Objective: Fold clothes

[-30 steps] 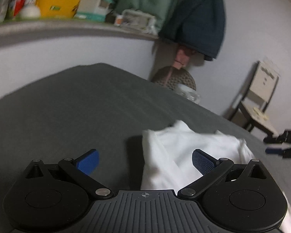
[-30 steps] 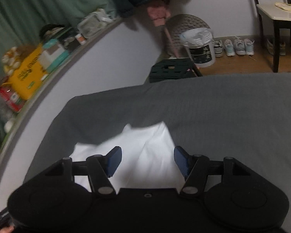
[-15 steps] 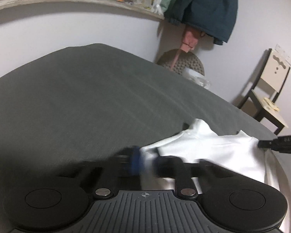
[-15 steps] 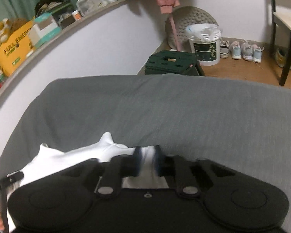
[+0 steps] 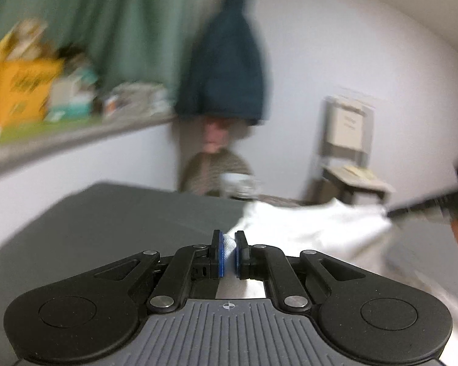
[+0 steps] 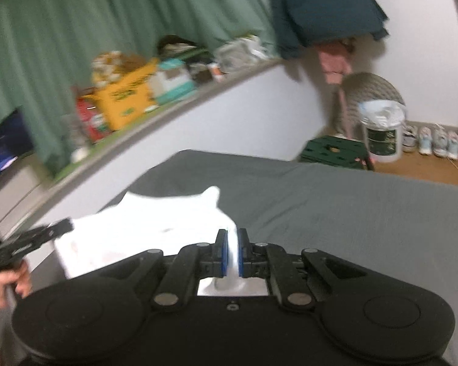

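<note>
Between the blue pads of the left gripper (image 5: 228, 251) a fold of the white cotton garment (image 5: 308, 228) is pinched tight, the black jaws nearly meeting on the cloth. The right gripper (image 6: 232, 251) does the same: its blue pads are closed narrowly on another white edge of that garment (image 6: 155, 228), which bunches up behind them. Each gripper points forward and somewhat downward over the dark grey bedspread (image 5: 113, 222), and each shows at the edge of the other's view; in the right wrist view the person's hand (image 6: 6, 280) is wrapped round the left gripper's handle. The garment is stretched between the two grips, its long axis running from one gripper to the other across the bed, with a loose pointed corner sticking up on the far side. Both views are blurred. On the grey ledge (image 6: 180, 113) along the white wall stands a yellow cardboard box (image 6: 128, 97) with dark lettering too smeared to read. Behind it hangs a green curtain (image 6: 91, 24), and a dark blue jacket (image 5: 229, 70) hangs in the corner. The white bucket (image 6: 381, 134) on the floor bears a dark label, unreadable.
</note>
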Demonstrator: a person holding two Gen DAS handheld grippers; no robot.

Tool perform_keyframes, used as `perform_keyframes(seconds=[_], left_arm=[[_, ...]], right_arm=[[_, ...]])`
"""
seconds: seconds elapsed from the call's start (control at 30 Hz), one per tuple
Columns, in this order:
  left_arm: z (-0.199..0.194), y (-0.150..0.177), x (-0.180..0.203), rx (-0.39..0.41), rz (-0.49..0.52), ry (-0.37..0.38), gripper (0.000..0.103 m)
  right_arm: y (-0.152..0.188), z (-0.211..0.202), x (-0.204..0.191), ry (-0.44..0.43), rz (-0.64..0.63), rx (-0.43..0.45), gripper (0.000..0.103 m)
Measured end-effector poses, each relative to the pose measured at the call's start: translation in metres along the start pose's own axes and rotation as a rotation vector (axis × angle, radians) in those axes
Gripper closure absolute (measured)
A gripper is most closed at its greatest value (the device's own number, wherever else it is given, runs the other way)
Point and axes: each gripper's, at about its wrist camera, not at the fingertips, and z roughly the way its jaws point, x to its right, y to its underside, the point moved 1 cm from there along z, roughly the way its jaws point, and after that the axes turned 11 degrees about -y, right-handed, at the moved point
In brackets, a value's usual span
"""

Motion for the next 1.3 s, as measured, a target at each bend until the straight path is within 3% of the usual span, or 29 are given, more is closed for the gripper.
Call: perform_keyframes(seconds=[0.1, 0.23, 0.3, 0.43, 0.47, 0.53, 0.57, 0.6, 0.63, 0.83, 0.87, 0.93, 0.97, 1.0, 1.03, 1.07, 1.1, 1.17, 1.3], left_arm=[[-0.054, 0.018, 0.018, 0.003, 0.162, 0.112, 0.096], [-0.109, 0.057, 0.048, -0.069, 0.381, 0.233, 0.096], [-0.125, 0.078, 0.062, -0.115, 0.473, 0.263, 0.096], [-0.135, 0.101, 0.081, -0.174, 0.576, 0.211, 0.092], [-0.135, 0.101, 0.083, -0.182, 0.590, 0.201, 0.081], [-0.135, 0.090, 0.086, -0.168, 0.565, 0.171, 0.046], [-0.138, 0.082, 0.086, -0.138, 0.545, 0.149, 0.015], [-0.146, 0.077, 0.080, -0.091, 0.527, 0.129, 0.002], [-0.150, 0.072, 0.080, -0.048, 0.520, 0.127, 0.002], [-0.115, 0.066, 0.101, -0.159, 0.569, 0.188, 0.003], [-0.107, 0.069, 0.104, -0.184, 0.572, 0.190, 0.007], [-0.095, 0.075, 0.106, -0.233, 0.562, 0.191, 0.027], [-0.093, 0.080, 0.104, -0.268, 0.549, 0.185, 0.049], [-0.087, 0.086, 0.102, -0.313, 0.531, 0.174, 0.065], [-0.083, 0.091, 0.098, -0.354, 0.506, 0.178, 0.070], [-0.084, 0.098, 0.094, -0.371, 0.487, 0.191, 0.086], [-0.091, 0.099, 0.093, -0.340, 0.502, 0.206, 0.095], [-0.105, 0.101, 0.092, -0.275, 0.533, 0.235, 0.096], [-0.146, 0.103, 0.090, -0.141, 0.635, 0.306, 0.096]], right_arm=[[0.034, -0.048, -0.019, -0.036, -0.025, -0.025, 0.096], [0.089, -0.087, -0.043, -0.023, -0.105, -0.160, 0.096], [0.113, -0.091, -0.053, -0.006, -0.128, -0.237, 0.096], [0.138, -0.087, -0.077, 0.110, -0.286, -0.333, 0.089], [0.137, -0.086, -0.084, 0.116, -0.333, -0.340, 0.079], [0.136, -0.084, -0.098, 0.126, -0.425, -0.352, 0.062], [0.133, -0.083, -0.103, 0.124, -0.458, -0.351, 0.054], [0.130, -0.082, -0.107, 0.116, -0.484, -0.348, 0.054], [0.124, -0.078, -0.110, 0.107, -0.503, -0.353, 0.053], [0.104, -0.033, -0.090, 0.090, -0.427, -0.452, 0.053], [0.104, -0.028, -0.085, 0.084, -0.402, -0.469, 0.053], [0.106, -0.022, -0.075, 0.056, -0.359, -0.495, 0.060], [0.108, -0.021, -0.072, 0.040, -0.347, -0.500, 0.068], [0.109, -0.022, -0.072, 0.025, -0.347, -0.495, 0.080], [0.110, -0.023, -0.072, 0.010, -0.346, -0.490, 0.085], [0.111, -0.025, -0.072, -0.004, -0.349, -0.484, 0.092], [0.112, -0.031, -0.077, -0.012, -0.384, -0.473, 0.096], [0.115, -0.044, -0.087, -0.027, -0.467, -0.449, 0.097], [0.133, -0.091, -0.119, -0.021, -0.797, -0.369, 0.098]])
